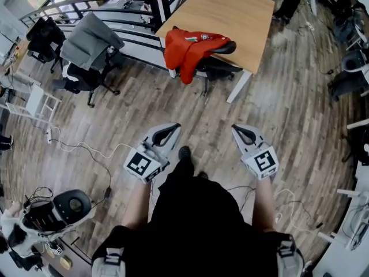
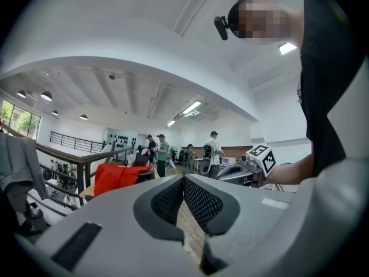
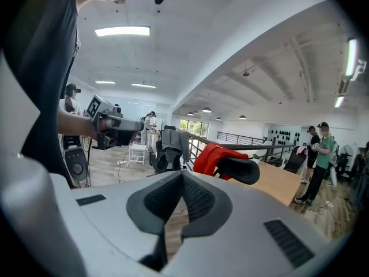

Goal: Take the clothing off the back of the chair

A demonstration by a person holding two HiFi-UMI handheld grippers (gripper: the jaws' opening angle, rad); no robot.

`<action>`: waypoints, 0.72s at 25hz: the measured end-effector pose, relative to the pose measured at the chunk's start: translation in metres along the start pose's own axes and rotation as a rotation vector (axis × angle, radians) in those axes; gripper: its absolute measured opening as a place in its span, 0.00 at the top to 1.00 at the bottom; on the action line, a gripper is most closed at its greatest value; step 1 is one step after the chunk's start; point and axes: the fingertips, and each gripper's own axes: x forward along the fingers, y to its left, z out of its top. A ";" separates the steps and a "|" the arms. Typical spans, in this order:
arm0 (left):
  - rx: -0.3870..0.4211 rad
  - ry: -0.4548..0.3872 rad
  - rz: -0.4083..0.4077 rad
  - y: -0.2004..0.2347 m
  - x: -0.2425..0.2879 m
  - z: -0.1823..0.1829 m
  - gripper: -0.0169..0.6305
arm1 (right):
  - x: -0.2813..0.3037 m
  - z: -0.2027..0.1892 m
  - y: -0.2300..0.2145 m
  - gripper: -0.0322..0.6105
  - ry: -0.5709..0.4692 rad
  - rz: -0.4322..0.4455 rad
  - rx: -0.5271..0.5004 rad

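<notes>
Holding 2 grippers low in front of the body, left gripper [image 1: 170,129] and right gripper [image 1: 237,130], side by side above the wood floor [image 1: 277,108], both aimed ahead. Shows each pair of jaws pressed together on nothing, plain in both gripper views.

Finds the red jacket [image 1: 187,49] straight ahead and well apart from both grippers, draped over the back of a black office chair [image 1: 223,48] tucked against the near edge of a wooden desk [image 1: 230,16]. Lies with its long axis across the chair back, left to right in the head view, the bulk hanging down at the left end and a flatter part spread along the top toward the right. Sits left of the shut jaws in the left gripper view and right of them in the right gripper view, so falls between the 2 lines of aim.

Puts, by judgement, the hanging bulk closer to the left gripper's line and the top part closer to the right's, with little to choose in reach. Calls first for closing the gap and then for parting the jaws, with nothing yet in range.

Notes, farther off to the left, a grey garment [image 1: 89,36] over a 2nd chair.
</notes>
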 end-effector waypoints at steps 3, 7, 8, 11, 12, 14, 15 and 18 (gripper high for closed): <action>0.004 -0.020 -0.009 0.016 0.006 0.004 0.97 | 0.016 0.001 -0.004 0.95 0.012 -0.001 -0.005; -0.017 0.015 -0.009 0.036 0.011 -0.002 0.97 | 0.033 0.003 -0.009 0.95 0.016 -0.012 -0.013; -0.018 0.014 -0.011 0.041 0.013 -0.003 0.97 | 0.037 0.003 -0.011 0.95 0.020 -0.014 -0.011; -0.021 0.008 -0.013 0.060 0.016 -0.002 0.97 | 0.053 0.003 -0.014 0.95 0.041 -0.022 -0.012; -0.023 0.005 -0.014 0.066 0.018 -0.002 0.97 | 0.059 0.005 -0.016 0.95 0.043 -0.025 -0.011; -0.026 0.009 -0.018 0.077 0.021 -0.003 0.97 | 0.069 0.007 -0.019 0.95 0.046 -0.028 -0.013; -0.027 0.012 -0.020 0.083 0.022 -0.003 0.97 | 0.075 0.008 -0.021 0.95 0.050 -0.029 -0.017; -0.022 -0.002 -0.025 0.101 0.029 -0.002 0.97 | 0.091 0.009 -0.027 0.95 0.058 -0.035 -0.032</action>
